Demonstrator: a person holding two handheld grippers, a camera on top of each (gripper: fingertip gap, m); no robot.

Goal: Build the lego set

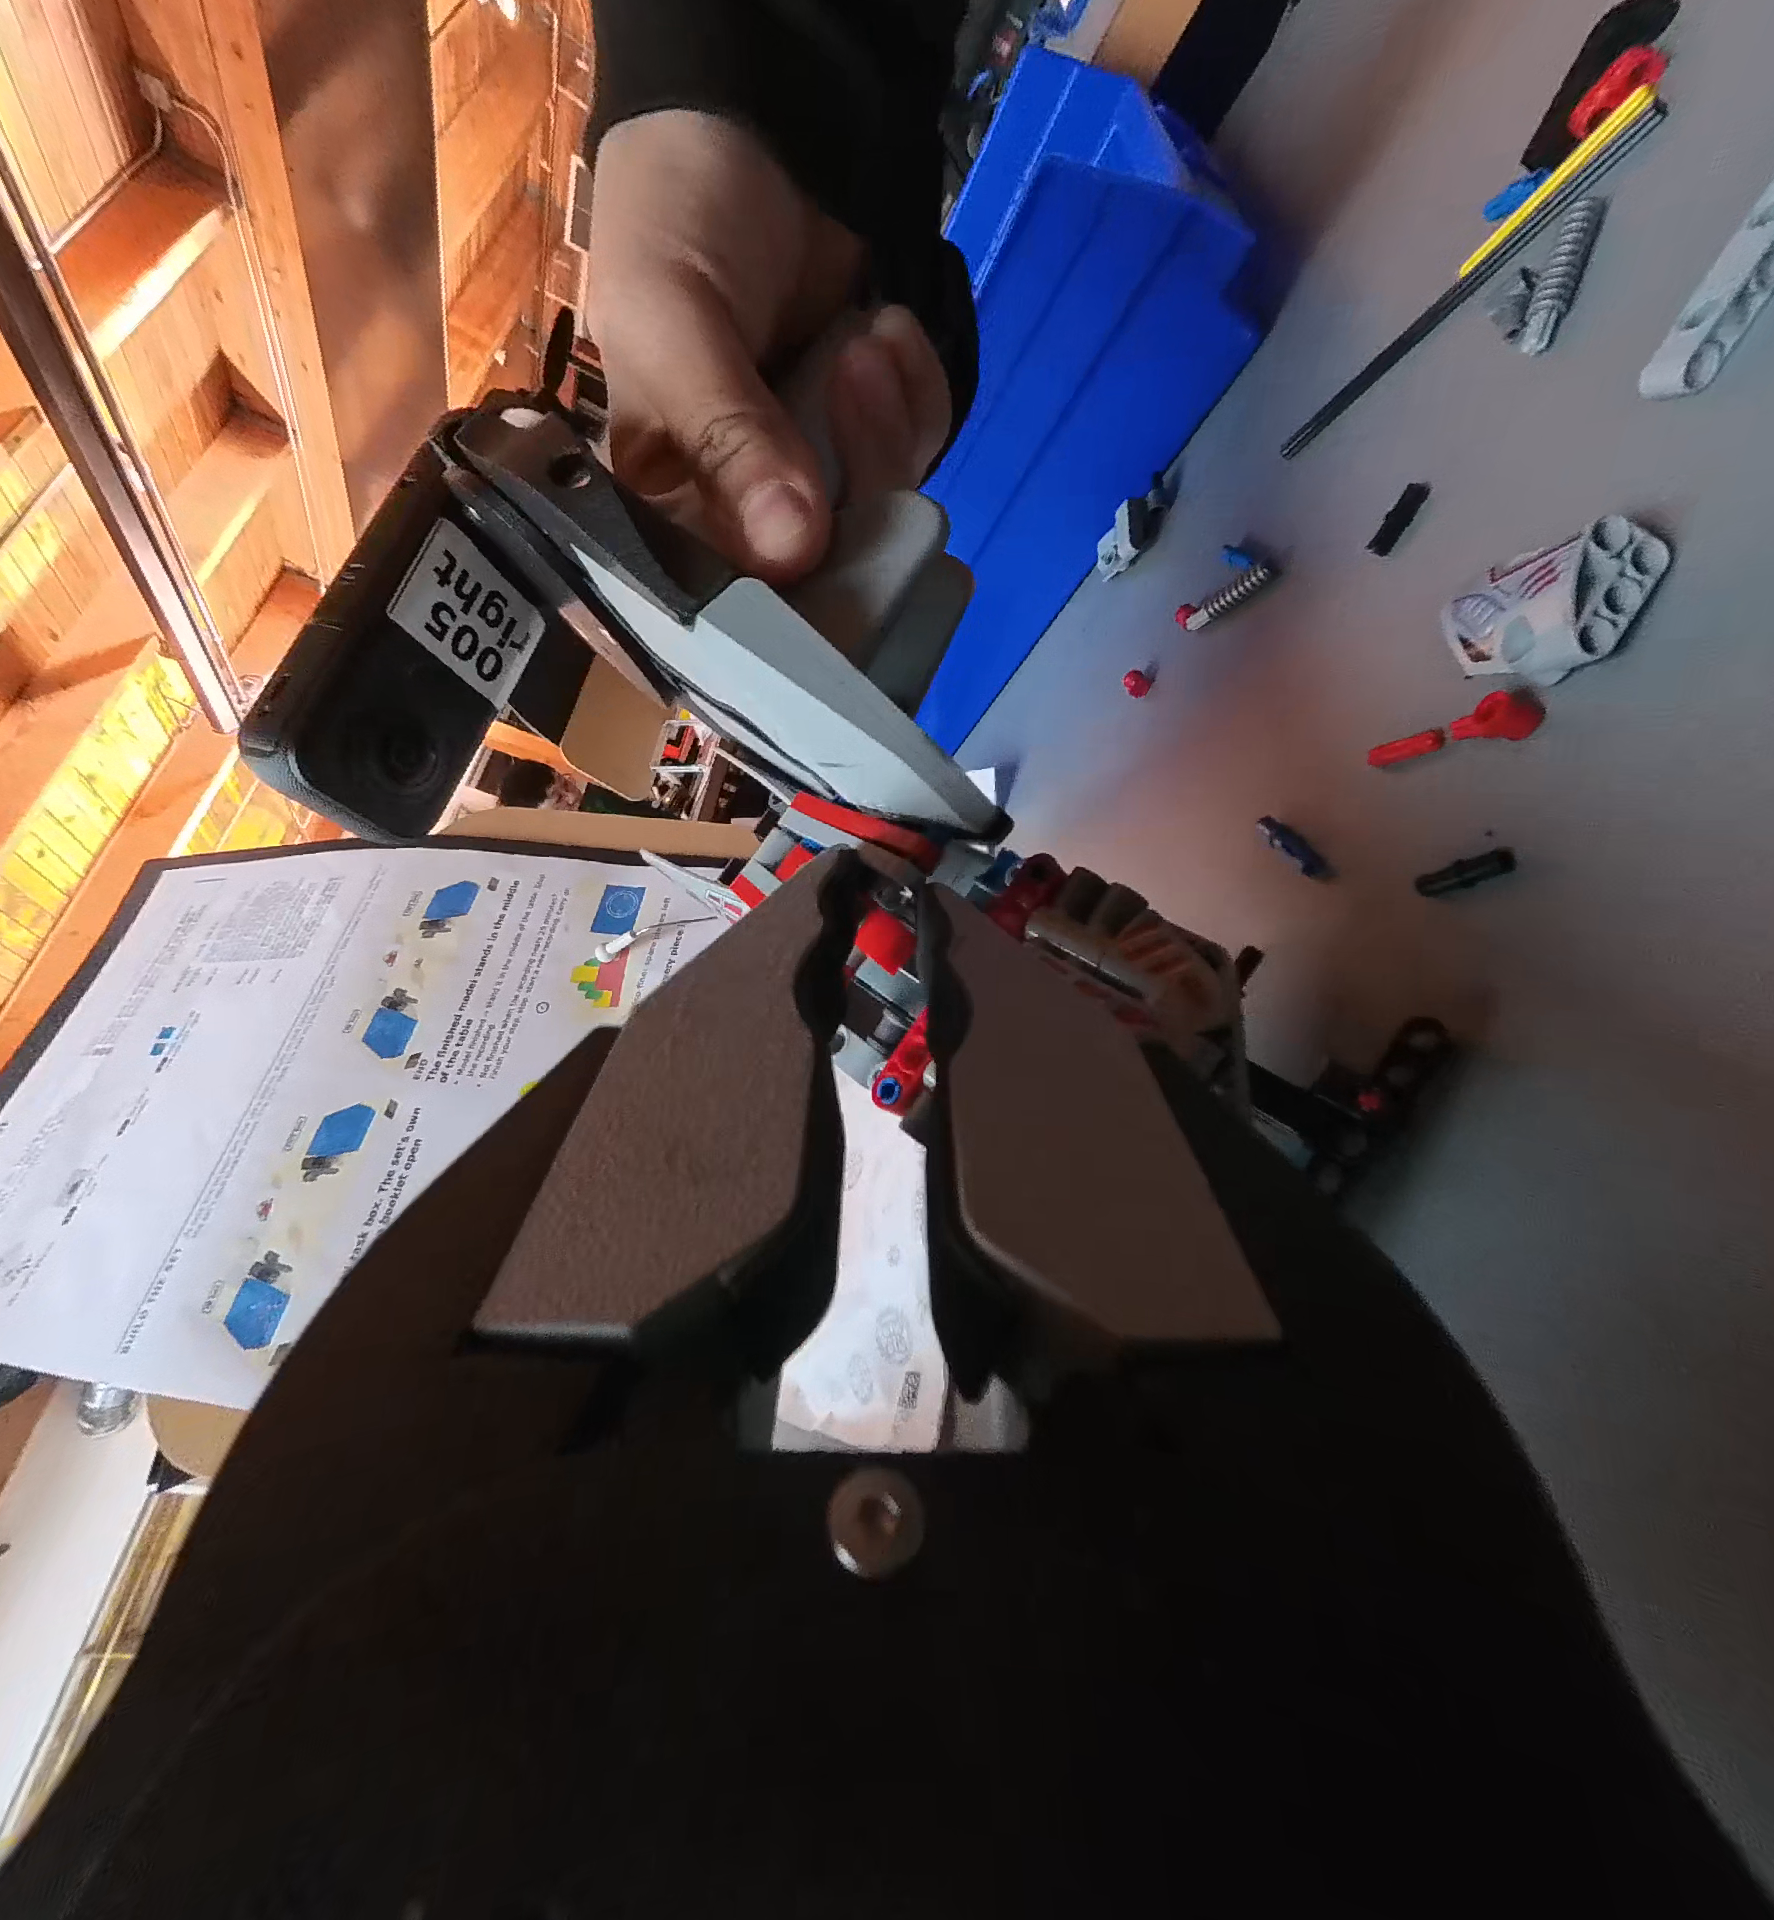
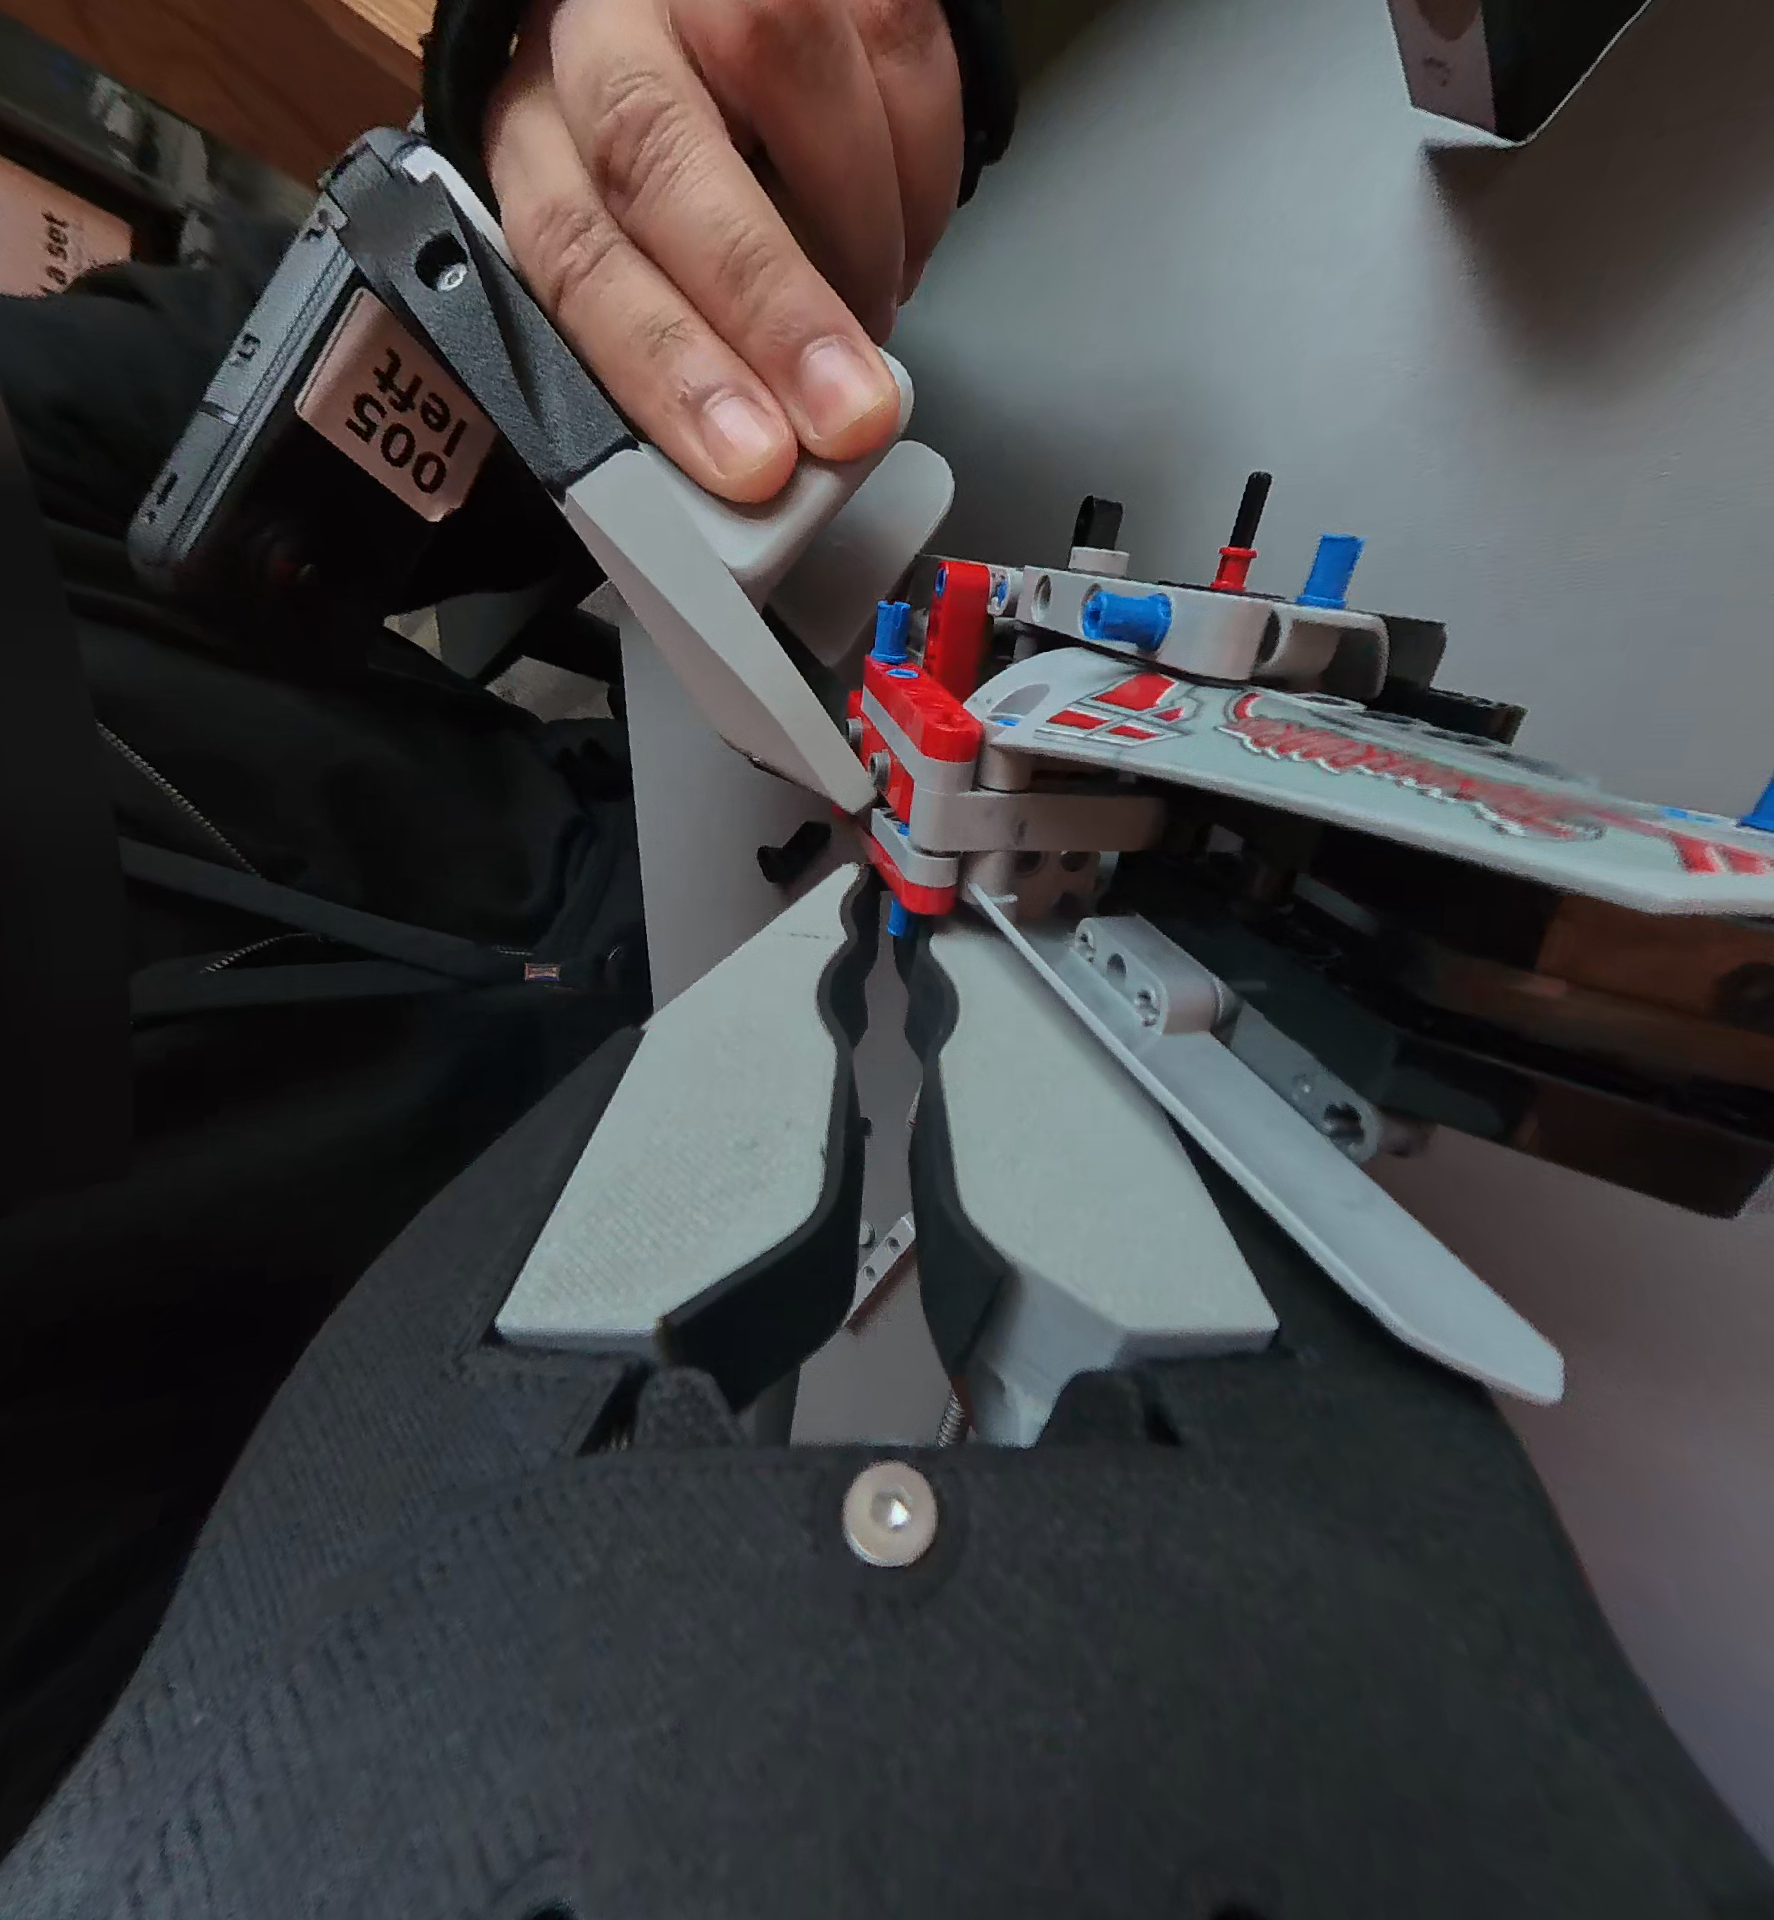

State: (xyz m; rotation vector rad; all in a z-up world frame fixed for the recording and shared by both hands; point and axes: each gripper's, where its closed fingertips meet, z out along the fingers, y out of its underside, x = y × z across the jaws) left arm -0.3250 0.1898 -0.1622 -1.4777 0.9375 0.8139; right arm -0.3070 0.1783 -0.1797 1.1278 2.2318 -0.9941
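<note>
Lego model (image 2: 1278, 748) over the grey table (image 1: 1589, 1351), a grey printed panel across its top, red beams at the near end, both tools meeting at that end. Right gripper (image 2: 888, 914) drawn narrow – fingers closed in on a blue pin (image 2: 899, 921) that pokes from under the red beams. Left gripper (image 1: 878, 914) also narrow, tips against the red and grey end of the model just above; pinching or merely touching, cannot tell. A hand (image 2: 717, 260) wrapped round the left gripper's handle. Farther off on the table, well apart from the model: a red pin (image 1: 1454, 729), a white printed panel piece (image 1: 1558, 603), a blue bin (image 1: 1101, 343) – and a printed sheet (image 1: 291, 1091) propped up behind.
</note>
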